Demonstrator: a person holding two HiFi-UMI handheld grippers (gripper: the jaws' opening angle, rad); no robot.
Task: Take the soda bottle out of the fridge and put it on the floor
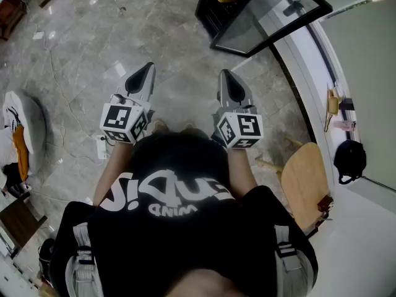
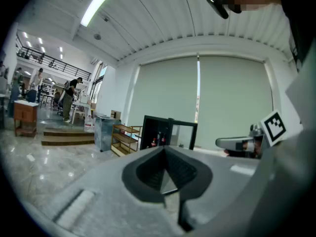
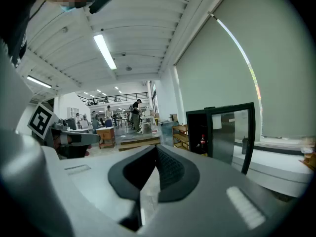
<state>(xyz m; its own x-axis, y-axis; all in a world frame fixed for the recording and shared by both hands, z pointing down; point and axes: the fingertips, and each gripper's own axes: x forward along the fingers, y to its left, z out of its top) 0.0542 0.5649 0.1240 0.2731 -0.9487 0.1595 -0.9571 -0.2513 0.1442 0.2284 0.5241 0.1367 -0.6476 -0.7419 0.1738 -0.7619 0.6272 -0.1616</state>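
A black fridge (image 1: 213, 8) stands ahead on the marble floor, its glass door (image 1: 272, 11) swung open to the right. In the right gripper view a dark soda bottle (image 3: 202, 141) with a red label stands upright inside the fridge (image 3: 197, 132). The left gripper view shows two such bottles (image 2: 154, 141) in the fridge (image 2: 158, 131). My left gripper (image 1: 142, 79) and right gripper (image 1: 229, 84) are held side by side at waist height, well short of the fridge. Both are shut and hold nothing. The jaws meet in the left gripper (image 2: 166, 154) and right gripper (image 3: 157, 154) views.
A wooden chair (image 1: 306, 181) and a black bag (image 1: 349, 159) are at my right. Shoes (image 1: 18, 119) and a power strip (image 1: 102, 146) with a cable lie at my left. A low wooden shelf (image 2: 126, 137) and a grey bin (image 2: 103, 131) stand left of the fridge. People (image 2: 69, 100) stand far off.
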